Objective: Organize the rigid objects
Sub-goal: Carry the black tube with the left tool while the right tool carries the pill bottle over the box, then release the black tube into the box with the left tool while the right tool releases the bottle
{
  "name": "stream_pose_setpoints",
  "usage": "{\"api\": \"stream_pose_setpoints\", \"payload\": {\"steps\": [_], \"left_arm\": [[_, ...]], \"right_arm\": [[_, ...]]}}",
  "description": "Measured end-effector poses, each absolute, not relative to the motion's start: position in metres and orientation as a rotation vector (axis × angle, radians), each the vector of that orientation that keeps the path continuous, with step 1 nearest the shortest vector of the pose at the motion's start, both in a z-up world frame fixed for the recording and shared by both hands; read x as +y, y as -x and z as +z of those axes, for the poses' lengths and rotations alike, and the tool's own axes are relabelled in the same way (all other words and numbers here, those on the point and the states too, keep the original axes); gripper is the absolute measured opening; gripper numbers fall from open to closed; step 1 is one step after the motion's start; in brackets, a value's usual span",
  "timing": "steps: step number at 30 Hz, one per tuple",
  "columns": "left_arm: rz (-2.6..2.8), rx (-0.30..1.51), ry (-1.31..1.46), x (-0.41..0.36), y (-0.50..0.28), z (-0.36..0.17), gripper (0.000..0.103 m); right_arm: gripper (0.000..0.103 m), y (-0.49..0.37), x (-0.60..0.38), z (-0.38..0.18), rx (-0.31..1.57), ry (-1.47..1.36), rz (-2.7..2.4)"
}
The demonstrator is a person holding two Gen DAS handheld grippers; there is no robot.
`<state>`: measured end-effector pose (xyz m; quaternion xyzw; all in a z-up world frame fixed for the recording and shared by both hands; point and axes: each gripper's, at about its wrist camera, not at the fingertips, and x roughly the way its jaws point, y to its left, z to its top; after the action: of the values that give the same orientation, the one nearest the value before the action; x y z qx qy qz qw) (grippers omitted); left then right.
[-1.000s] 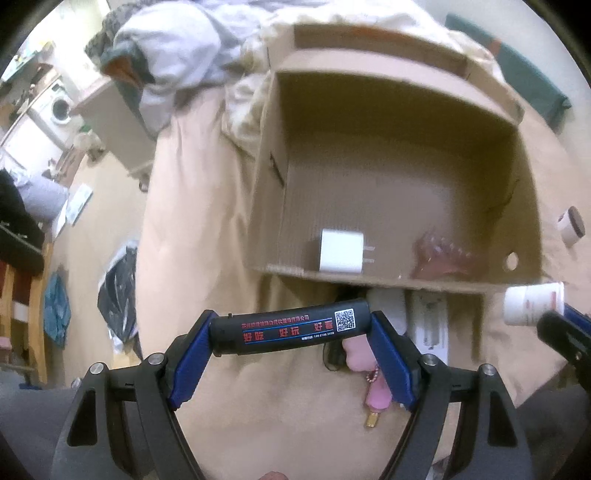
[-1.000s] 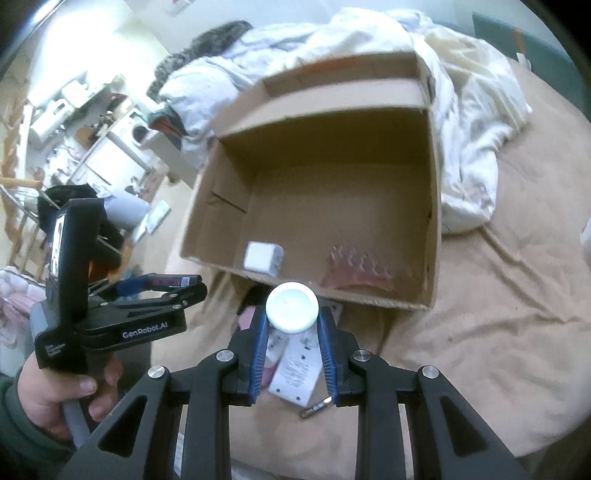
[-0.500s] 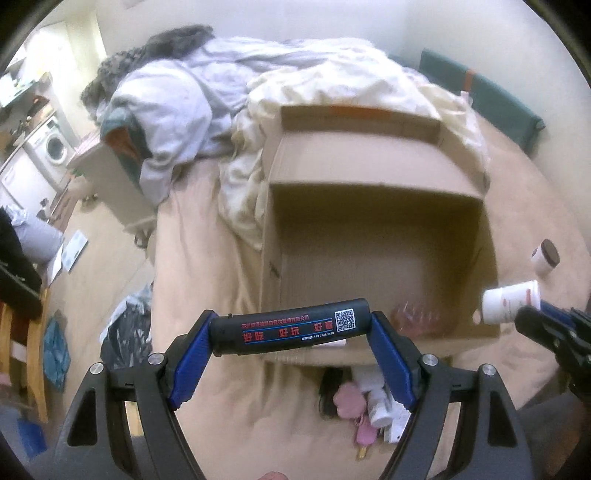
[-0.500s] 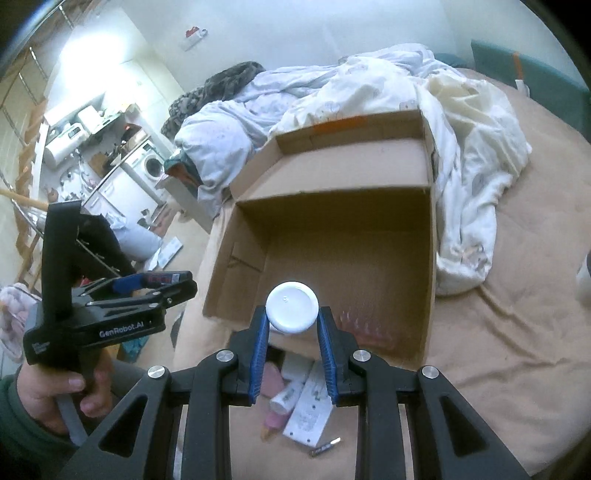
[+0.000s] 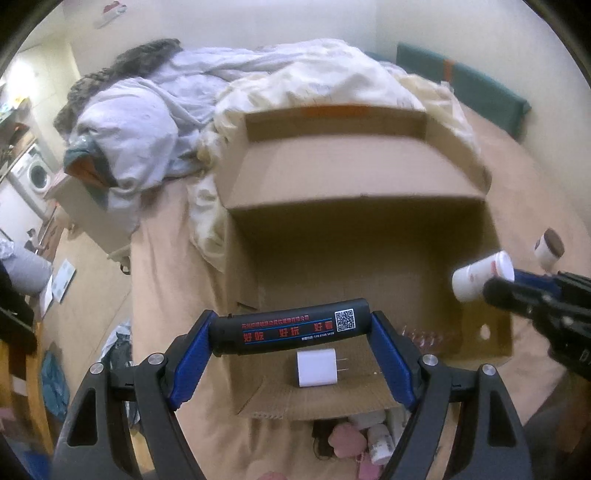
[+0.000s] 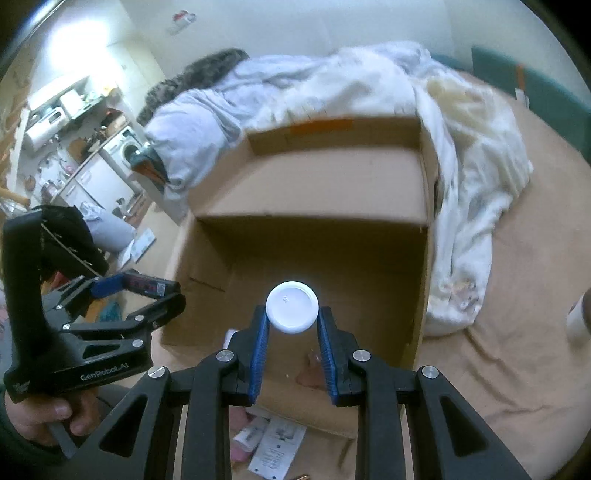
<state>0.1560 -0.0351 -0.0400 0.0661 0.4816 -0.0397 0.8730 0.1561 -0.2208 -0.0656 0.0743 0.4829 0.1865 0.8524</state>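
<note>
Two grippers over the cardboard box (image 5: 354, 177): left (image 5: 291, 334) jaws clamp a black tube (image 5: 288, 332), right (image 6: 291, 325) jaws a white bottle (image 6: 291, 306).

A bed (image 5: 159, 280) in a tan sheet is lying under and ahead of the jaws, with a rumpled white duvet (image 6: 369, 88) piling up beyond them toward a pale wall (image 5: 229, 26). Left of the jaws a wood floor (image 5: 85, 295) is dropping away to a washer (image 6: 125, 151) and cluttered shelves (image 6: 55, 110), where bright light is glaring. A green headboard (image 5: 461, 85) is standing far right.
</note>
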Motion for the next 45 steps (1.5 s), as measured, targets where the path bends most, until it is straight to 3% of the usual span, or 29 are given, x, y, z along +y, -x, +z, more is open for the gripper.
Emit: {"api": "stream_pose_setpoints", "payload": {"steps": [10, 45], "left_arm": [[-0.084, 1.072, -0.101, -0.034, -0.169, -0.084, 0.079], [-0.091, 1.158, -0.174, -0.042, -0.172, -0.124, 0.079]], "right_arm": [[0.028, -0.169, -0.222, -0.096, 1.076, -0.176, 0.366], [0.028, -0.172, -0.191, -0.142, 1.241, -0.068, 0.342]]}}
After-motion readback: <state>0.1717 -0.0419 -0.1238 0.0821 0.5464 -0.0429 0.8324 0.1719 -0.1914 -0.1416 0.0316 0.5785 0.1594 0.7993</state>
